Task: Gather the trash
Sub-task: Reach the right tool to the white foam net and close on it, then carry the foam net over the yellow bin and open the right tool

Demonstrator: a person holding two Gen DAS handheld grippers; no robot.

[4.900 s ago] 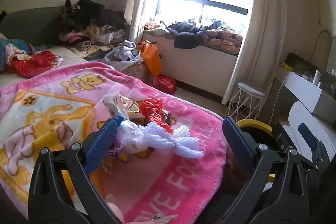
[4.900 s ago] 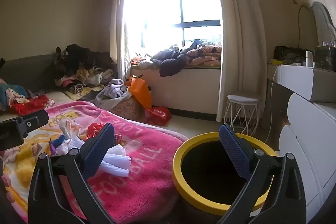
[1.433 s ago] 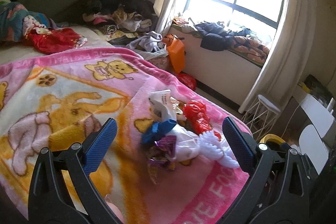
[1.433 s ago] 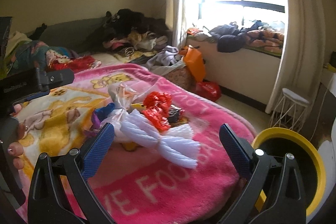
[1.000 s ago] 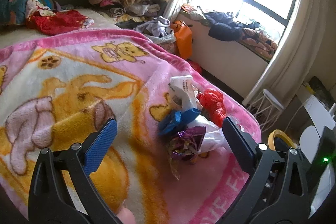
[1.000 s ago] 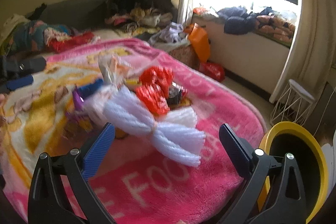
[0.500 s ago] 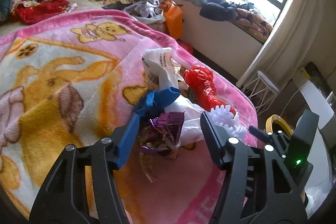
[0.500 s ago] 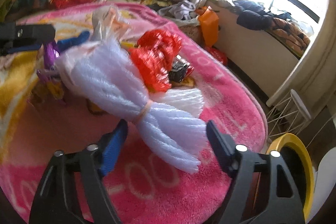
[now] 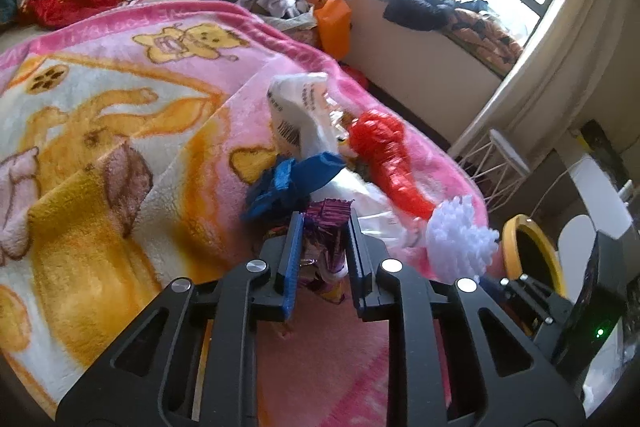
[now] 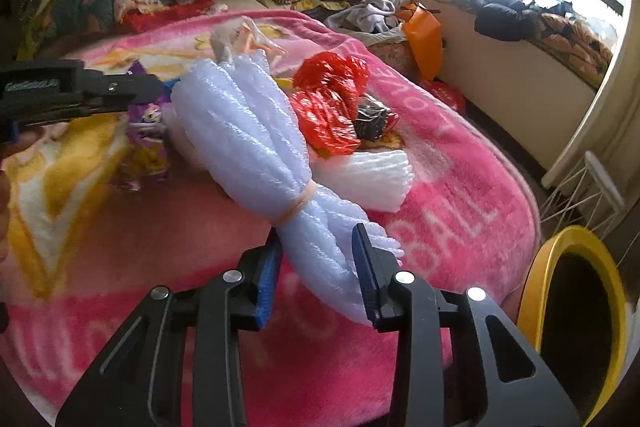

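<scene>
The left gripper is closing, jaws nearly together, pinching a purple foil wrapper on the pink blanket. The right gripper is closing around a white foam bundle. Beyond lie red plastic and the yellow-rimmed bin.

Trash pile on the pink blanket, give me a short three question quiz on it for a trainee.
1. True or false: the left claw has a purple foil wrapper between its fingers.
2. What does the right claw have between its fingers? A) the red plastic bag B) the white foam netting bundle C) the blue scrap
3. Fill in: the trash bin beside the bed has a ______ rim.

Key: 1 true. 2 B. 3 yellow.
</scene>
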